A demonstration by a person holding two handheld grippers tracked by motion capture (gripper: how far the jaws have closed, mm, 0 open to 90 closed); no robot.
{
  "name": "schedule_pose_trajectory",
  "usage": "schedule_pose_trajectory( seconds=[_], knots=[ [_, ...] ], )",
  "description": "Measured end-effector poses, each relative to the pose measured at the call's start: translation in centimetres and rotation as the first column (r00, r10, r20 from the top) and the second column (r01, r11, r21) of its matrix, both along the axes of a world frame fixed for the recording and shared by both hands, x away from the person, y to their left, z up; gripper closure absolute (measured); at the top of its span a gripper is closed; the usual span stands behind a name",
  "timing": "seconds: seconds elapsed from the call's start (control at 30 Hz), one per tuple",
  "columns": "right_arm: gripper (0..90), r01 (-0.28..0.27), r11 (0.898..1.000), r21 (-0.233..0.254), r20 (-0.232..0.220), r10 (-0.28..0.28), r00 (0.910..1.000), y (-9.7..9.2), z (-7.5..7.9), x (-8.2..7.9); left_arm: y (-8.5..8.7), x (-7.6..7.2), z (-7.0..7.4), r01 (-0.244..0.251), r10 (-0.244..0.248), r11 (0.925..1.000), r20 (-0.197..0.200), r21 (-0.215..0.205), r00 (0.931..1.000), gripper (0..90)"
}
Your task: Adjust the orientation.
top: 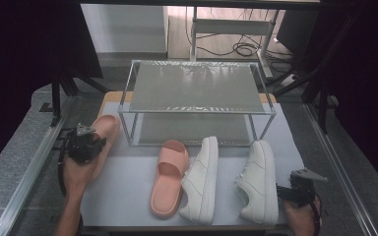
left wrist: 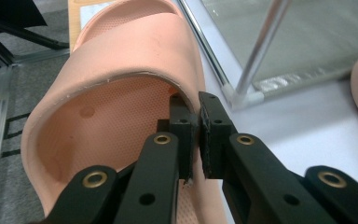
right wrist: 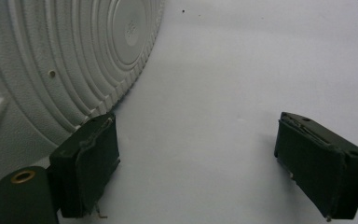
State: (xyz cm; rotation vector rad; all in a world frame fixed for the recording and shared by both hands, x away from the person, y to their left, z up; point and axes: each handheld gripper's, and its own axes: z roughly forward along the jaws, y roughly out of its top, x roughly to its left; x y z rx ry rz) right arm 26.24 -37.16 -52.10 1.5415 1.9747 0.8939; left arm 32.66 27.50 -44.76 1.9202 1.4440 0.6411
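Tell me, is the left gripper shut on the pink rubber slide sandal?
Shut: left gripper fingers pinch the pink rubber slide sandal's strap edge.

Matt, rubbery pink slide [left wrist: 121, 60] with dimpled footbed; smooth white leather-look sneakers [top: 259, 179], sole [right wrist: 51, 60] ribbed in rings; shiny metal rack [top: 197, 88] with frosted shelves; matt white table sheet [right wrist: 242, 70]; matt black plastic jaws

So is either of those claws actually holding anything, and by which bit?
Yes. The left gripper is clamped on the pink slipper, pinching the side edge of its strap. The right gripper is open beside a white sneaker, holding nothing.
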Motion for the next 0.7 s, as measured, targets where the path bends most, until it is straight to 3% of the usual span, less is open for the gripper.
schedule_pose_trajectory(
  seconds=[0.33, 0.7],
  knots=[
    [13.8, 0.001, 1.000, 0.001, 0.000, -0.001, 1.0000, 0.0, 0.0, 0.0, 0.7, -4.1, 0.1, 0.035, -0.035, 0.9994, 0.004, 0.006, 0.9994, 85.4],
    [13.8, 0.001, 1.000, 0.001, 0.000, -0.001, 1.0000, 0.0, 0.0, 0.0, -0.3, -7.6, -0.1, 0.085, -0.086, 0.9962, 0.028, 0.019, 0.9959, 85.5]
  ],
)
